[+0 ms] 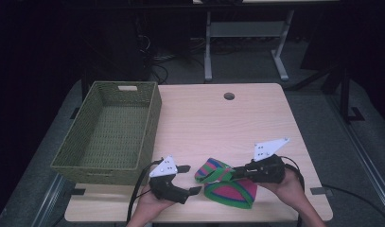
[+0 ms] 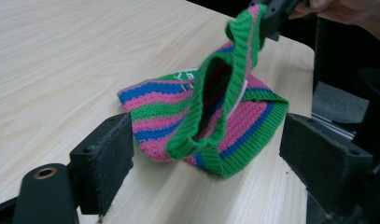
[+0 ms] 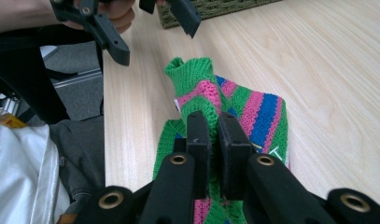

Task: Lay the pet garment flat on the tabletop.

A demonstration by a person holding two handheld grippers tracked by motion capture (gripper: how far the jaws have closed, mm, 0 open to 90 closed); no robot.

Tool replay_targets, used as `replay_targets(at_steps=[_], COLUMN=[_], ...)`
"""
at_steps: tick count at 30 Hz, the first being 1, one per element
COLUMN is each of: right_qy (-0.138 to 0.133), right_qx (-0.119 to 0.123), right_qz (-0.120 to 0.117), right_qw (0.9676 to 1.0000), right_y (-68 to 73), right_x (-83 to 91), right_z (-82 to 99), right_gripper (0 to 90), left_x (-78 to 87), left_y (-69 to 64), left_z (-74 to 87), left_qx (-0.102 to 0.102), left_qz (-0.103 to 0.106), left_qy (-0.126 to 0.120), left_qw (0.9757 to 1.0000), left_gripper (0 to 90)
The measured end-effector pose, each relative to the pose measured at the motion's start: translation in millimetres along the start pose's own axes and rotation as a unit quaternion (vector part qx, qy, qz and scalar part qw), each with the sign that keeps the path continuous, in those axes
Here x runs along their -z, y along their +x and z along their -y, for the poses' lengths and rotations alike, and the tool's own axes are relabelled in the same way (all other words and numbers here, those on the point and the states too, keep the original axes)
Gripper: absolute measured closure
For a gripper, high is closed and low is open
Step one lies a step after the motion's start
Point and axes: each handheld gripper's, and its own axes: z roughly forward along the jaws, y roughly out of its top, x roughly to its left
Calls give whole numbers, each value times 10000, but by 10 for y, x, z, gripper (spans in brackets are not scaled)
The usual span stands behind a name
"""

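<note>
Embroidered letters on the knitted hat (image 2: pixel 187 112) are unreadable

We see the tabletop (image 1: pixel 228 123) evenly lit from above while the room around it sinks into darkness; shadows stay soft, and both gripper views look slightly grainy, blurring near their edges.

Probably a lab: bare test table (image 1: pixel 256 118), floor cables (image 1: pixel 157 66), dark surrounding equipment.

My grippers, left (image 1: pixel 189 178) and right (image 1: pixel 235 173), are black with brass-ringed screw holes, grey three-cornered plates, trailing black cables.
</note>
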Motion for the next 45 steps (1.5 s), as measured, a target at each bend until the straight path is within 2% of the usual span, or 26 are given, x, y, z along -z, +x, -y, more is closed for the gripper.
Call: replay_targets(at_steps=[6,9,13,17,22,24,26,31,35,38,40,45], right_qy=[-79,-140,-198,-237,-275,-283,-302,-317,-348,-378,-370,-330], right_qx=[71,121,153,187,238,245,249,227,196,174,135,138], right_qz=[-134,-176,-209,-274,-280,-292,-292,-306,-272,-250,-227,-179], right_qw=[9999,9997,9995,9992,9989,9989,9988,9988,9988,9988,9990,9992], right_y=[-38,-55,-76,-105,-148,-153,-156,-170,-187,-206,-210,-223], right_x=[45,80,112,130,149,158,168,185,219,238,248,264], right_z=[-39,-64,-76,-91,-111,-116,-117,-114,-104,-92,-83,-56], right_gripper=[842,842,842,841,842,841,841,841,842,842,842,842], left_x=[-50,-93,-153,-244,-349,-389,-443,-550,-578,-554,-535,-462], left_y=[32,76,162,227,276,278,289,306,294,266,244,204], left_z=[23,35,43,44,35,17,-5,-58,-64,-81,-91,-107], left_qx=[52,38,117,99,108,27,28,-54,-174,-359,-381,-454], left_qz=[118,55,80,74,46,-1,9,66,196,273,297,358], left_qy=[51,162,183,313,367,381,439,402,307,278,267,279], left_qw=[9999,9998,9997,9994,9993,9993,9990,9992,9992,9986,9985,9979], left_gripper=[207,226,232,256,294,313,329,424,609,735,770,782])
